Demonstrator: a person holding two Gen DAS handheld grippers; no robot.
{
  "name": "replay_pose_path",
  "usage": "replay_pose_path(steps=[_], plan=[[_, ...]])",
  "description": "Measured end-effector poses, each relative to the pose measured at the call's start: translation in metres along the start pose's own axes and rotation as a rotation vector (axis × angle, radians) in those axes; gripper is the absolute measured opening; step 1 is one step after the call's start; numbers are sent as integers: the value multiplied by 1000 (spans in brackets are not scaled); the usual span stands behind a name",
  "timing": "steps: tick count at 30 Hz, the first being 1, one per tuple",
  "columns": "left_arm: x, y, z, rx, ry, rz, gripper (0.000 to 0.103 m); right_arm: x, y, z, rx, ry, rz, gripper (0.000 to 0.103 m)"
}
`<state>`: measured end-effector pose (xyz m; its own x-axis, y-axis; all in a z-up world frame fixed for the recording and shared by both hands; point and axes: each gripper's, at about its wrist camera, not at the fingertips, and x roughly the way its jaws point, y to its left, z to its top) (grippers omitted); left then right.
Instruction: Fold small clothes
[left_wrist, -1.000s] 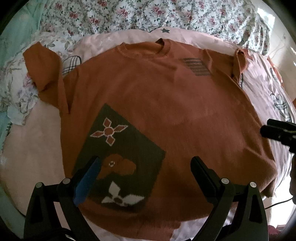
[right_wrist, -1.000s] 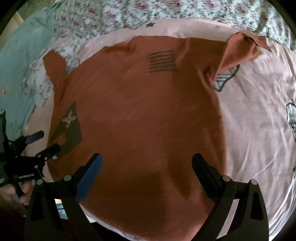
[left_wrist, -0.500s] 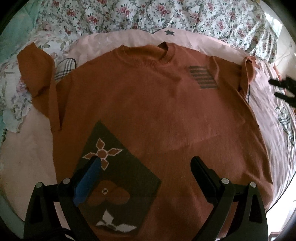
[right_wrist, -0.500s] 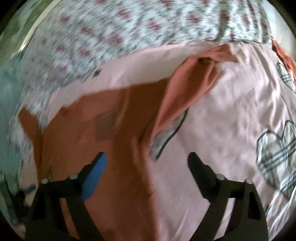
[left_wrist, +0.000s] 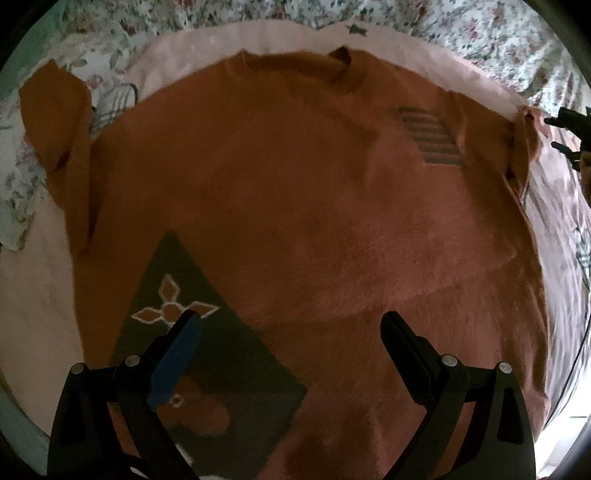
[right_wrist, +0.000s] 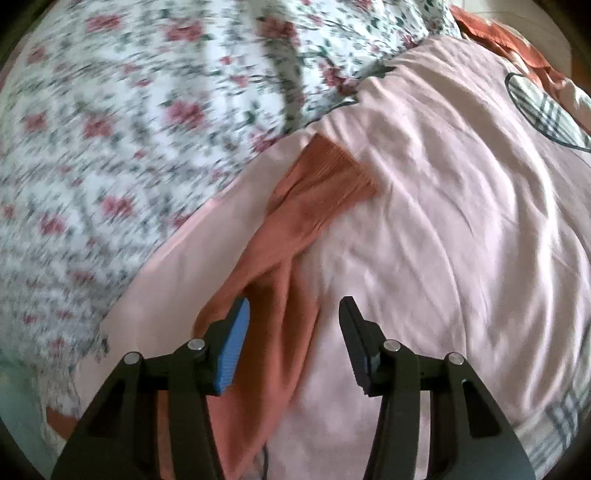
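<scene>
Bedding surrounds my work: a floral quilt (right_wrist: 122, 122) at the far side and a pink sheet (right_wrist: 461, 229) under everything. Nothing blocks my grippers. On the sheet the orange sweater (left_wrist: 295, 206) lies flat, front up, with a dark patch (left_wrist: 207, 362) near its hem. My left gripper (left_wrist: 290, 326) hangs wide above it, holding nothing. My right gripper (right_wrist: 293, 310) has just been closing; its sleeve (right_wrist: 295, 229) lies between the jaws, not yet pinched.
</scene>
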<state>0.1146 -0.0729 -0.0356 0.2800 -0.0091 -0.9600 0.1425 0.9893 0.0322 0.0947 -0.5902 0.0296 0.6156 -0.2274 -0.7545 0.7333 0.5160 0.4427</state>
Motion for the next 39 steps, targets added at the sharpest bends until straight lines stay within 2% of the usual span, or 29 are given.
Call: replay_pose_path(steps=[8,10,11,12,15,19,22,23,26,32,34,36,39], plan=[[19,-22,21,-12,29,-1,98,37,-27,48,103,-32,3,51],[21,-24,25,-23,31,-8,98,40,-23,54,64,-43,-7,32],[22,-25,26,-27,30,-13,98,40,-21,55,50,-35,-3,11],[22,-25,27,-30,26,-17,98,37,-17,55,34,-38,15,8],[21,-25,27,-29,17,-25,98,16,11,49,-70,-89,70,8],[17,-19,25,-43,3,-50,98,-11,63,22,-224,-73,202,8],[12,-9,20,-56,-16,-69,98,-28,114,-18,-334,-8,341,8],[9,-5,18,-58,-22,-72,98,-29,125,-29,-351,7,362,7],[-3,10,9,-66,-41,-71,98,-35,170,-85,-428,101,475,8],[-18,52,-23,-122,-61,-63,98,-43,256,-217,-588,340,671,8],[-18,65,-25,-151,-59,-65,98,-38,284,-259,-628,414,708,8],[-21,83,-34,-176,-62,-65,98,-32,303,-301,-637,502,707,8],[-26,100,-44,-201,-71,-60,98,-19,321,-348,-645,596,724,8]])
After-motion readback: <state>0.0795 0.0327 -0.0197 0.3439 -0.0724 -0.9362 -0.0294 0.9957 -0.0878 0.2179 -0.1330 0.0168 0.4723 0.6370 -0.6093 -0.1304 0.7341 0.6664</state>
